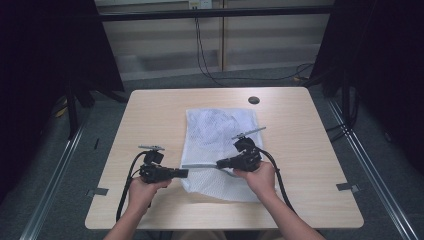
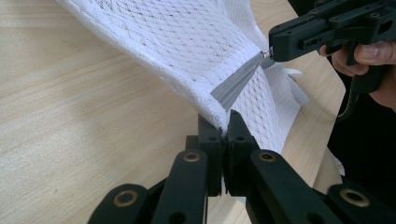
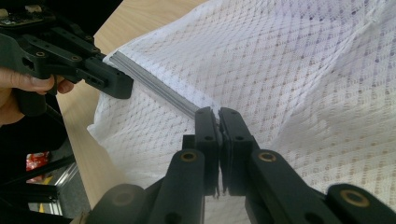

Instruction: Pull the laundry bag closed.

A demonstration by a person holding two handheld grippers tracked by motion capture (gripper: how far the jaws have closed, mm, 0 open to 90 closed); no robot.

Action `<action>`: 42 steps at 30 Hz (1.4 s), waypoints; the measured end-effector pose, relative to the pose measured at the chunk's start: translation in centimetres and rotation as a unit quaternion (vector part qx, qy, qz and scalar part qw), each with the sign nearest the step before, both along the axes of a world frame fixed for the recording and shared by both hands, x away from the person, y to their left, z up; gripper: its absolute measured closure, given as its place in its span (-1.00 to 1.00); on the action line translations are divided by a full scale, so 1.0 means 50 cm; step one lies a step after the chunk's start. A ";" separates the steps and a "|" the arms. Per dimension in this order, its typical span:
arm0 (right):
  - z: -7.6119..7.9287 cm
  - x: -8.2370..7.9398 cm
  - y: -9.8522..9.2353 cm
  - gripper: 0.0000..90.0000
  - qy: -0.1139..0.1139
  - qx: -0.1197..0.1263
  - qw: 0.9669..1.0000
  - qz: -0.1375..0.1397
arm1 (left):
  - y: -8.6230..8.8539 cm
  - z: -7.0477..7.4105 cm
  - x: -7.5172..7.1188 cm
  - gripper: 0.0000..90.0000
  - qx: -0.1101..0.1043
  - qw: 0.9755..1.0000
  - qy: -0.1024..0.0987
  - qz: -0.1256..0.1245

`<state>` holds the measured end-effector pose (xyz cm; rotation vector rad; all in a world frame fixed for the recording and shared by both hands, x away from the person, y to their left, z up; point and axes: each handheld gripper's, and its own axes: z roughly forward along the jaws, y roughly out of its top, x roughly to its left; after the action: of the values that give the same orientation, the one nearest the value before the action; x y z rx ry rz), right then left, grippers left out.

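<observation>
A white mesh bag (image 1: 220, 135) lies in the middle of the wooden table (image 1: 150, 115), its near end lifted a little. A grey zipper strip (image 1: 200, 165) runs along that raised part between the two grippers. My left gripper (image 1: 186, 173) is shut on the bag's edge at the strip's left end, where white mesh (image 2: 177, 46) is pinched between the left gripper's (image 2: 224, 122) jaws. At the strip's other end my right gripper (image 1: 219, 164) is shut on the zipper (image 3: 154, 88). The right gripper (image 3: 218, 113) faces the left gripper (image 3: 122, 87) across the strip.
A round dark hole (image 1: 254, 100) sits near the table's far edge. Black cables (image 1: 210, 70) hang and trail on the floor behind the table. Dark curtains stand at both sides, and metal rails (image 1: 370, 165) run along the floor.
</observation>
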<state>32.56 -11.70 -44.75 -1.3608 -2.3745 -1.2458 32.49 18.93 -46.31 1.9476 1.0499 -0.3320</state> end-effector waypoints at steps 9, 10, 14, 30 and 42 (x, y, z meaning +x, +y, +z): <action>-0.002 0.000 -0.004 0.94 0.001 -0.005 1.000 -0.001 | 0.004 0.000 0.001 0.96 0.000 1.000 -0.001 0.000; -0.002 0.000 -0.006 0.94 0.001 -0.003 1.000 -0.001 | 0.003 0.000 0.000 0.96 0.000 1.000 -0.001 0.001; -0.002 0.000 -0.007 0.94 0.001 -0.002 1.000 0.000 | 0.002 0.001 0.001 0.96 0.001 1.000 -0.001 0.000; 0.001 -0.002 -0.040 0.94 -0.002 -0.008 1.000 -0.017 | 0.011 0.003 0.001 0.96 -0.001 1.000 0.000 0.009; 0.001 -0.004 -0.046 0.94 -0.002 -0.012 1.000 -0.016 | 0.012 0.003 0.001 0.96 0.001 1.000 -0.001 0.007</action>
<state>32.39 -14.00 -44.70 -1.4094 -2.3863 -1.2334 32.55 19.51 -46.15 1.9412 1.0619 -0.3203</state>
